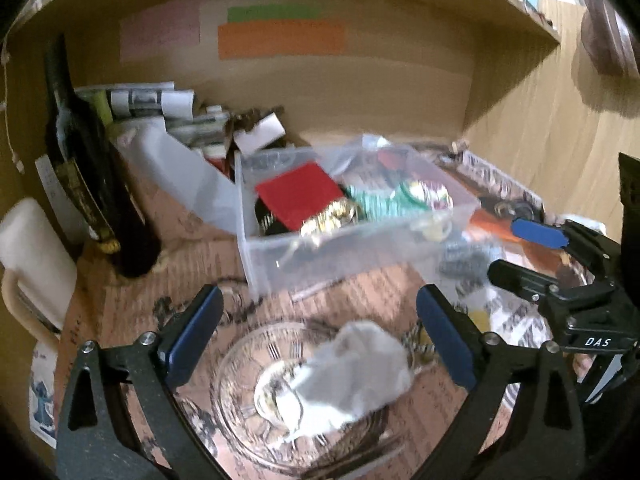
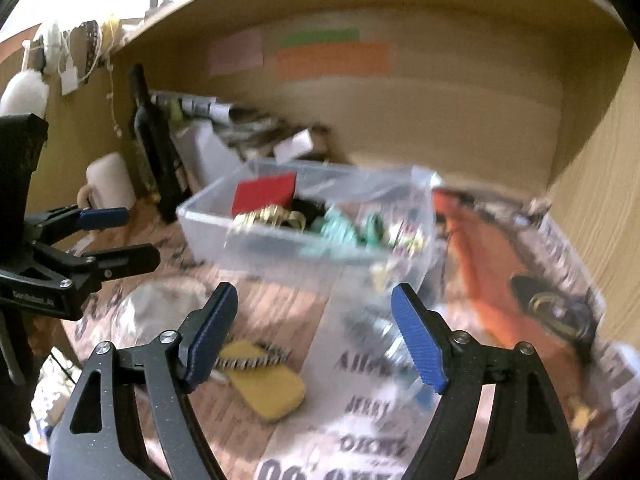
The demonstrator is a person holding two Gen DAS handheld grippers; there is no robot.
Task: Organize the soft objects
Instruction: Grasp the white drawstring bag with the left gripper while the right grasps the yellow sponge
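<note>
On paper: one bowl [image 1: 248, 412], one box [image 1: 352, 236].

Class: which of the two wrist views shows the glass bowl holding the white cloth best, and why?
The left wrist view: the glass bowl lies close between its jaws with the white cloth inside. The right wrist view shows only a blurred patch.

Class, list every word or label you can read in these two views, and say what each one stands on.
"DAS": white letters on the right claw body.
"JERRY": large print on the newspaper under the right claw.
Other newspaper headlines, the left claw label and the dark bottle label: too blurred to read.
</note>
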